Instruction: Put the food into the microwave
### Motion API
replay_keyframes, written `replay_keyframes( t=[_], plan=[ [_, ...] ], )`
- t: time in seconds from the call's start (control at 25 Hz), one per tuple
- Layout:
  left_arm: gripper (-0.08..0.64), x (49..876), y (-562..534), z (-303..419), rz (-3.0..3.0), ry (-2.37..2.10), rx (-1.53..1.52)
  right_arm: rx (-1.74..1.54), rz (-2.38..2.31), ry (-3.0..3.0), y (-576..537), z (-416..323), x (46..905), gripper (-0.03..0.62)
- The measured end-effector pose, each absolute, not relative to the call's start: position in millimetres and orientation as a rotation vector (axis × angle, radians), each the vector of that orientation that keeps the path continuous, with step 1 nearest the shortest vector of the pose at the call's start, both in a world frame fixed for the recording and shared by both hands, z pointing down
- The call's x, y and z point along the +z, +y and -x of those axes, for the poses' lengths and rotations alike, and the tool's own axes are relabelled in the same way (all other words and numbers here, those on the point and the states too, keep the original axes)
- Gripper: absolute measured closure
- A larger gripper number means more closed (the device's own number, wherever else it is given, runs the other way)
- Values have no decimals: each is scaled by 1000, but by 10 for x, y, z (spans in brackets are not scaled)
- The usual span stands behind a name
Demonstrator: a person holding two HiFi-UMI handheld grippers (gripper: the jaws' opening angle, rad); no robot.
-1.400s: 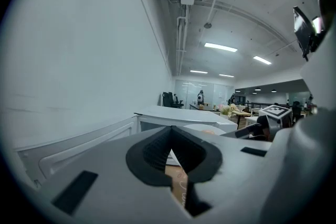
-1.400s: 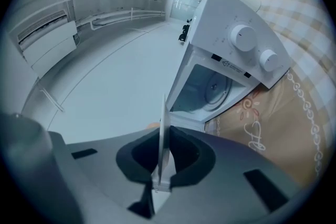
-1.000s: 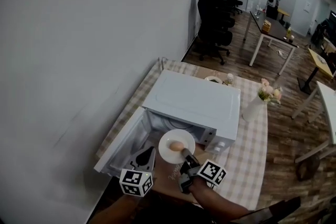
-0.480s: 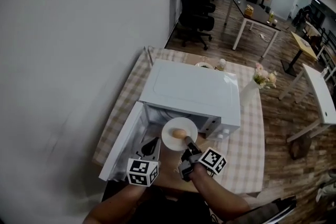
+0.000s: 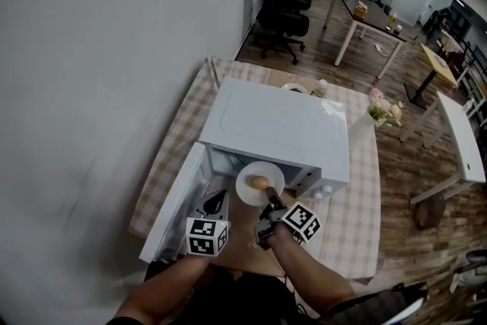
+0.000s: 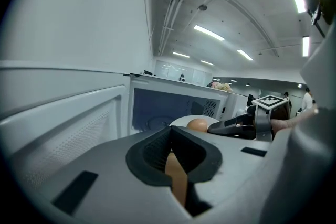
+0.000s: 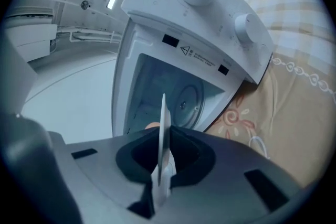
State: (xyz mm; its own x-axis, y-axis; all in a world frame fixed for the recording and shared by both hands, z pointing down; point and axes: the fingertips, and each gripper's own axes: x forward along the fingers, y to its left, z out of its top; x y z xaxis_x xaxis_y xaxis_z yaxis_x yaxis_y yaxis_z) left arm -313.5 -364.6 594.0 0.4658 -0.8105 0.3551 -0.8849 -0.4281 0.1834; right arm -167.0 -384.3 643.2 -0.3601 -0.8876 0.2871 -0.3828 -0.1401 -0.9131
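Observation:
A white microwave [image 5: 274, 125] stands on the table with its door [image 5: 171, 198] swung open to the left. My right gripper [image 5: 269, 202] is shut on the near rim of a white plate [image 5: 255, 186] that carries a brown egg-like food [image 5: 259, 182]. The plate hangs level at the mouth of the cavity. In the right gripper view the plate [image 7: 161, 123] shows edge-on between the jaws, with the cavity and turntable [image 7: 187, 102] beyond. My left gripper [image 5: 215, 203] is shut and empty beside the open door. The left gripper view shows the food [image 6: 198, 124] and the right gripper [image 6: 239, 126].
A checked tablecloth [image 5: 358, 194] covers the table. A white vase with flowers [image 5: 378, 118] stands right of the microwave, and a bottle [image 5: 319, 87] and bowl [image 5: 293, 87] sit behind it. A wall runs along the left. Office chairs and desks fill the room behind.
Both grippers have sunk and moved forward. The plate with the food has come closer to the microwave's opening.

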Motion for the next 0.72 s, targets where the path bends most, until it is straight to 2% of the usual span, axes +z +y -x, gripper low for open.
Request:
replay_keyframes(
  t=[0.72],
  plan=[
    [552, 6325, -4102, 3014, -2383, -1397, 455, -1536, 1466, 1539, -4525, 1668, 6980, 566]
  ],
)
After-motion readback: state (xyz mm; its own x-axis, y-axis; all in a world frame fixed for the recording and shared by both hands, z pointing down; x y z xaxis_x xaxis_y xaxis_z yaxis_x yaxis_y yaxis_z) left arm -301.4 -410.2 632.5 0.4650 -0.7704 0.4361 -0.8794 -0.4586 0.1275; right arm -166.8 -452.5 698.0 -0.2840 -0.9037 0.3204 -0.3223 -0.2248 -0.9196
